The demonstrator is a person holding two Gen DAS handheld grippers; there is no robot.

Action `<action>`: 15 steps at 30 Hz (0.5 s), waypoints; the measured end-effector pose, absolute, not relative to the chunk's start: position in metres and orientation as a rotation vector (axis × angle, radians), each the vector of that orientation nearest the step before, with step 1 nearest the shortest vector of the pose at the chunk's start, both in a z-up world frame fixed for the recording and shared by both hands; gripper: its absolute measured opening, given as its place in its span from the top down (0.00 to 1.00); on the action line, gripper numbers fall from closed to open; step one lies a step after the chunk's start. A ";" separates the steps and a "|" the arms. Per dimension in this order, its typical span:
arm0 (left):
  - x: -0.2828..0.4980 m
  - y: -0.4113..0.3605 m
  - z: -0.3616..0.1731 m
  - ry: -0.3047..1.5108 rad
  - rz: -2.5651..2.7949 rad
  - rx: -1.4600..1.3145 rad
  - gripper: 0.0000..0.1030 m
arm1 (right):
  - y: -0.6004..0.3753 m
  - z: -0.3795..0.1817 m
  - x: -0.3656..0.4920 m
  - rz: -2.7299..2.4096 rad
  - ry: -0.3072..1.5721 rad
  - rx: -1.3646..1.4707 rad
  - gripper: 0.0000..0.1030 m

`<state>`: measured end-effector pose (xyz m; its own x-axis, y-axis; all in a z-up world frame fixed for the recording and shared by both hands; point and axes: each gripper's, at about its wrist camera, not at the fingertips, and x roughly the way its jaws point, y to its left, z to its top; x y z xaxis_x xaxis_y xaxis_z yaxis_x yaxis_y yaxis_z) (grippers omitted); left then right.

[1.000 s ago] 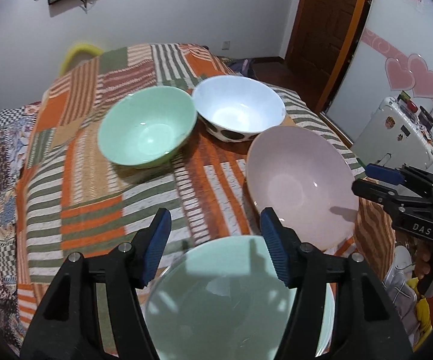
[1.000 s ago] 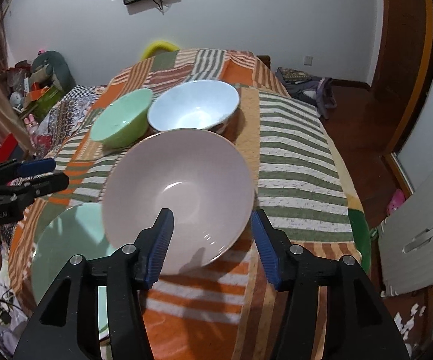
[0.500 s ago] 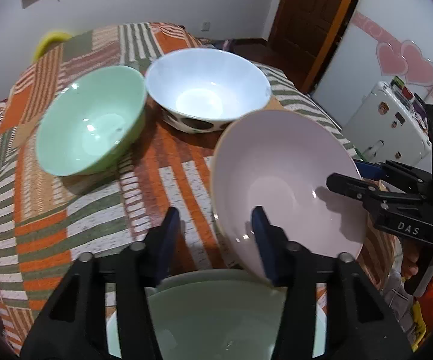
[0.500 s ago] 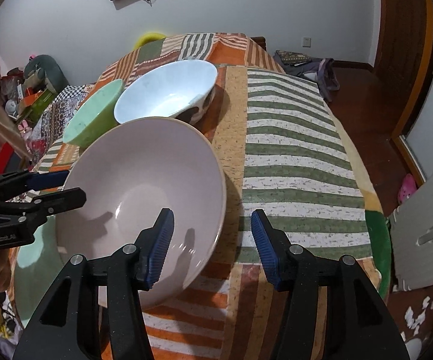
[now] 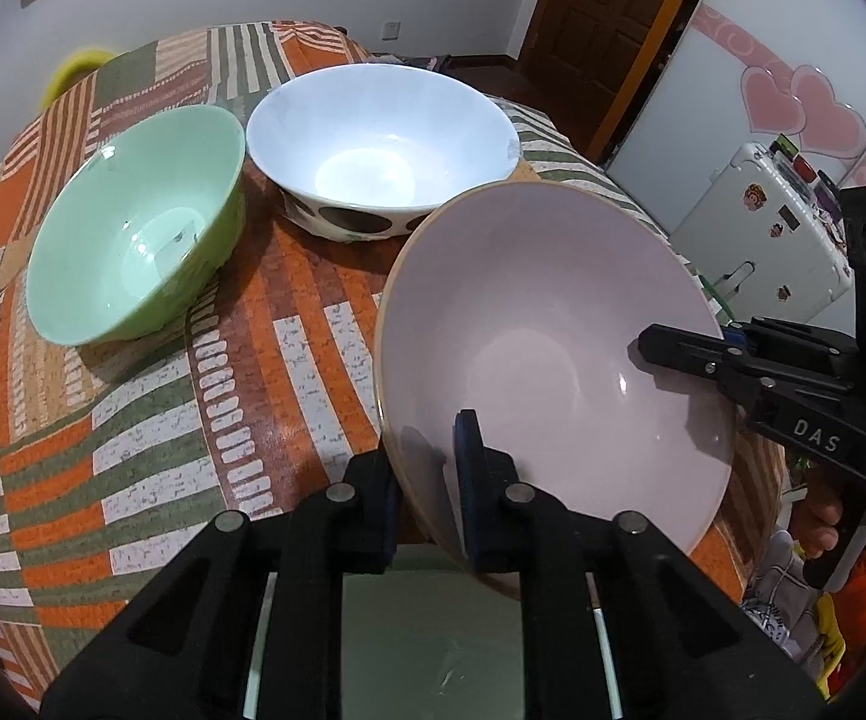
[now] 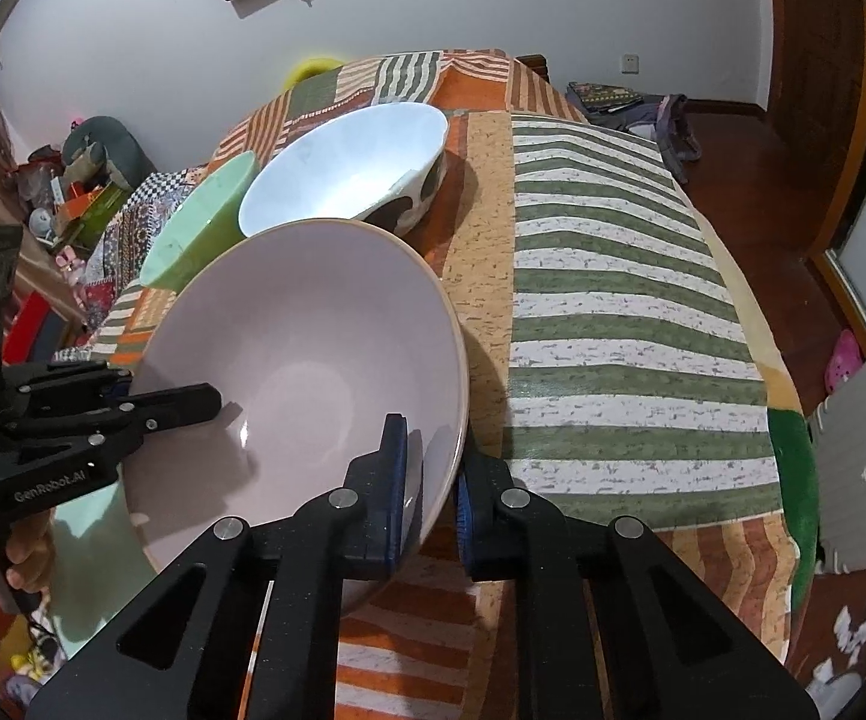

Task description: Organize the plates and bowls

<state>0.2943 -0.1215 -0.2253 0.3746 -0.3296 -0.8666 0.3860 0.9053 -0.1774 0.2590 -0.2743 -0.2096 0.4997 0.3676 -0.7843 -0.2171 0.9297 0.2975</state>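
A large pink bowl (image 5: 553, 348) is tilted on the patchwork tablecloth (image 5: 192, 420). My left gripper (image 5: 426, 468) is shut on its near rim, one blue pad inside and one outside. My right gripper (image 6: 433, 468) is shut on the opposite rim of the pink bowl (image 6: 312, 372). Each gripper shows in the other's view: right gripper (image 5: 667, 354), left gripper (image 6: 192, 405). A green bowl (image 5: 132, 228) and a white bowl with dark spots (image 5: 384, 138) stand behind. A pale green dish (image 5: 433, 630) lies under my left gripper, mostly hidden.
The table's right half (image 6: 613, 300) is striped cloth, with its edge close to a white case (image 5: 781, 240) and a wooden door (image 5: 601, 30). Clutter (image 6: 72, 192) lies beyond the left side and clothes (image 6: 637, 108) on the floor. A hand (image 6: 24, 558) holds the left gripper.
Both grippers moved in and down and closed from open onto opposite rims of the pink bowl. The bowl now stands tilted and fills more of both views.
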 end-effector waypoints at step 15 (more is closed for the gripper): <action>0.255 -0.094 -0.176 0.997 -0.457 -0.009 0.85 | -0.258 -0.163 0.237 0.354 0.913 0.128 0.87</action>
